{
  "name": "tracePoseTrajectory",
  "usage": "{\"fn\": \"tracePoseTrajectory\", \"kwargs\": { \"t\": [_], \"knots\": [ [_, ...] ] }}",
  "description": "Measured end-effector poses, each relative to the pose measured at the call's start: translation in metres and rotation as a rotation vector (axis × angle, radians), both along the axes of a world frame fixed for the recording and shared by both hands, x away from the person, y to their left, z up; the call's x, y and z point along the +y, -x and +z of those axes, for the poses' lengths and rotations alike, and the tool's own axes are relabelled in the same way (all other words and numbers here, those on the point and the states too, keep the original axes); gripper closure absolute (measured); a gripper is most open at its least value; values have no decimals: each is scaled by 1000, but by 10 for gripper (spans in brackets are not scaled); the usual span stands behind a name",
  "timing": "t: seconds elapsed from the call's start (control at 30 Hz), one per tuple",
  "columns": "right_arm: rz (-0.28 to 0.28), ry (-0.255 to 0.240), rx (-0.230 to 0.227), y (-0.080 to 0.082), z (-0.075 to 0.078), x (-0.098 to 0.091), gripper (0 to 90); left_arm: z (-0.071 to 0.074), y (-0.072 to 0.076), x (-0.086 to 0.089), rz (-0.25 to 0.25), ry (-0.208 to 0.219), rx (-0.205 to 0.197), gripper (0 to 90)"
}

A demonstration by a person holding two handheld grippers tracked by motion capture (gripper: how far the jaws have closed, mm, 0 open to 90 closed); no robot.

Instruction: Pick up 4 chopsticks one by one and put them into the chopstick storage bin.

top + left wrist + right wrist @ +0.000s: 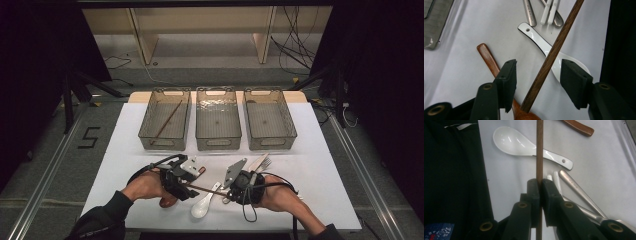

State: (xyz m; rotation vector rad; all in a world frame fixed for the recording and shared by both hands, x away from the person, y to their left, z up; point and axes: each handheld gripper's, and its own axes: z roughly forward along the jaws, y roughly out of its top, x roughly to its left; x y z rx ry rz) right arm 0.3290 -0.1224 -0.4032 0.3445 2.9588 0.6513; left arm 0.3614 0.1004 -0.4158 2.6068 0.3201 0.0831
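Note:
A brown wooden chopstick hangs level above the white table between my two grippers. My right gripper is shut on it, the pads pinching the chopstick near one end. My left gripper stands with its jaws on either side of the chopstick's other end, a gap showing at each pad, so it is open. In the high view the left gripper and the right gripper face each other near the table's front edge.
Under the chopstick lie a white ceramic spoon, a wooden spoon and metal cutlery. Three clear bins stand in a row behind: the left bin holds another chopstick, then the middle bin and the right bin.

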Motion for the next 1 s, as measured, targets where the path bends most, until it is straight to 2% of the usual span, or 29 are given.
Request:
{"fn": "tracePoseTrajectory", "kwargs": {
  "t": [0.2,0.67,0.83,1.0],
  "knots": [
    [13,0,-10,1,-1,0,854,0,1,0,-25,-5,3,575],
    [28,-3,-10,2,-1,1,853,-1,4,-2,-67,-29,5,657],
    [44,-8,-5,2,-2,1,853,-1,5,-2,-76,-31,4,713],
    [58,-1,-8,2,-1,1,852,-1,7,-1,-104,-35,4,742]
  ]
}}
